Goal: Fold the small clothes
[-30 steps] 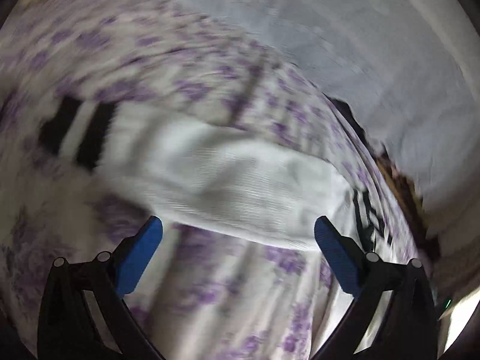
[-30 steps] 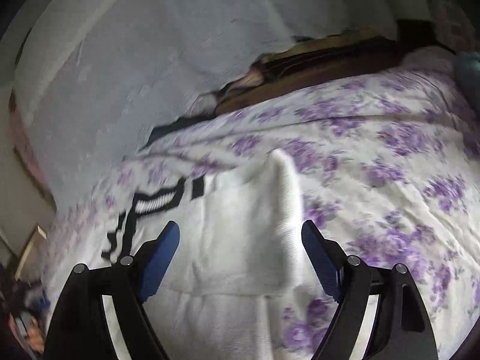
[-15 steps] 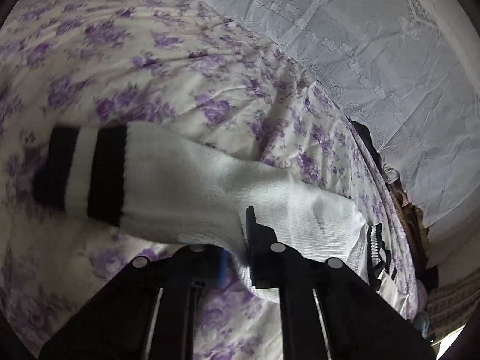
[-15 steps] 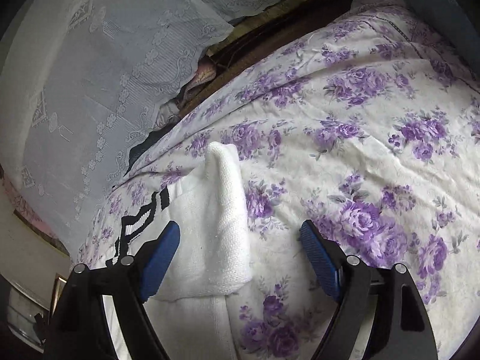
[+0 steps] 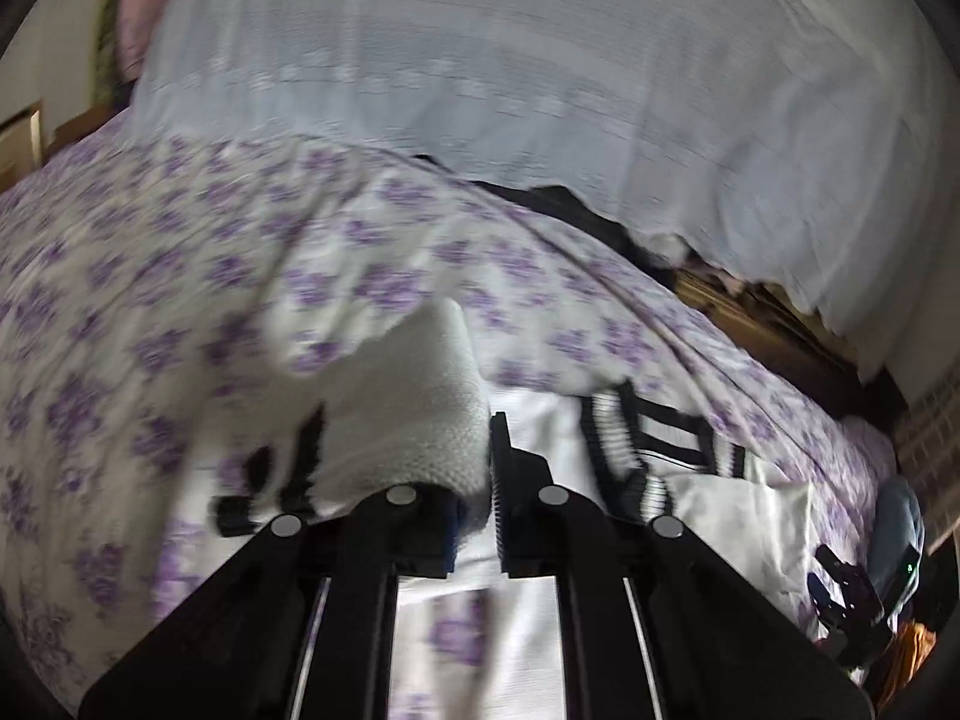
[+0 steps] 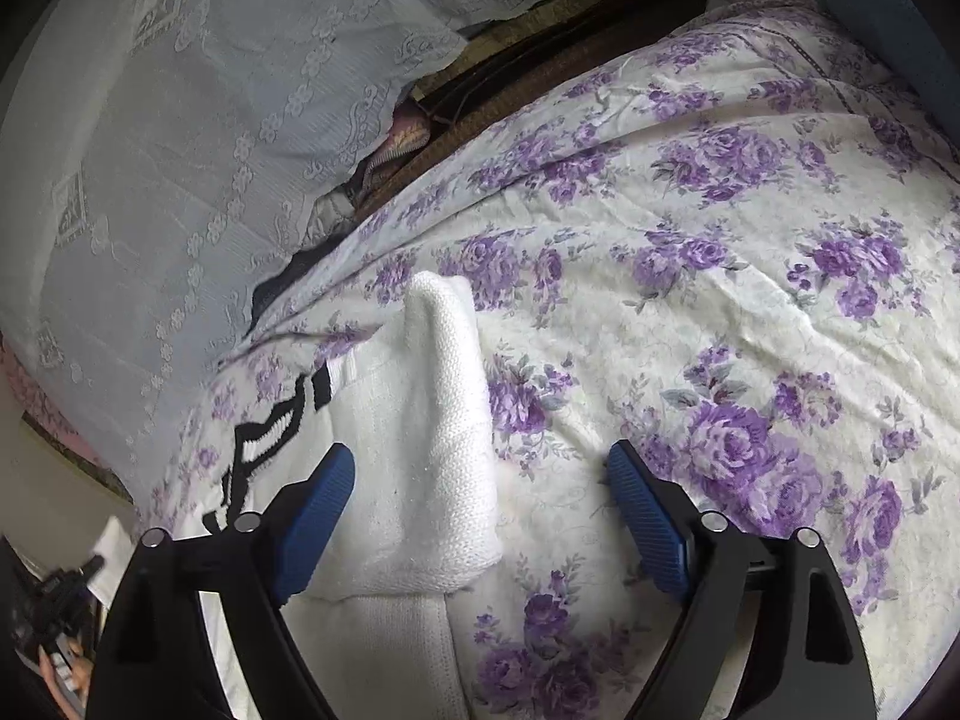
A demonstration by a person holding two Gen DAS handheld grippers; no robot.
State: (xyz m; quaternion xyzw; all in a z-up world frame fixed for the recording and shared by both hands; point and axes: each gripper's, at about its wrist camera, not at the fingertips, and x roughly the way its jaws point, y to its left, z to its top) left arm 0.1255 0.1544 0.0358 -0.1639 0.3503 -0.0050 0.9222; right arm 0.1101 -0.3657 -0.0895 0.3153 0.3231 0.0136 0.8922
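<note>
My left gripper [image 5: 480, 468] is shut on a white knit sock [image 5: 408, 414], which is raised off the bed; its black-striped cuff [image 5: 282, 468] hangs to the left, blurred. Right of it lies a white garment [image 5: 738, 498] with black-striped trim [image 5: 648, 450]. In the right wrist view my right gripper [image 6: 480, 456] hovers with its jaws opening. A folded white sock [image 6: 444, 438] lies between them on the white garment [image 6: 366, 420], and neither pad presses on it. Whether the two views show the same sock I cannot tell.
A purple-flowered bedspread [image 6: 720, 240] covers the bed. A white lace pillow [image 6: 180, 120] sits at the back left, with a dark wooden gap [image 6: 510, 72] beside it. A teal cushion [image 6: 870, 0] is at the top right corner.
My left gripper went from wide open to shut on the striped sock, then lifted it and swung right. My right gripper barely moved, with its jaws a little wider.
</note>
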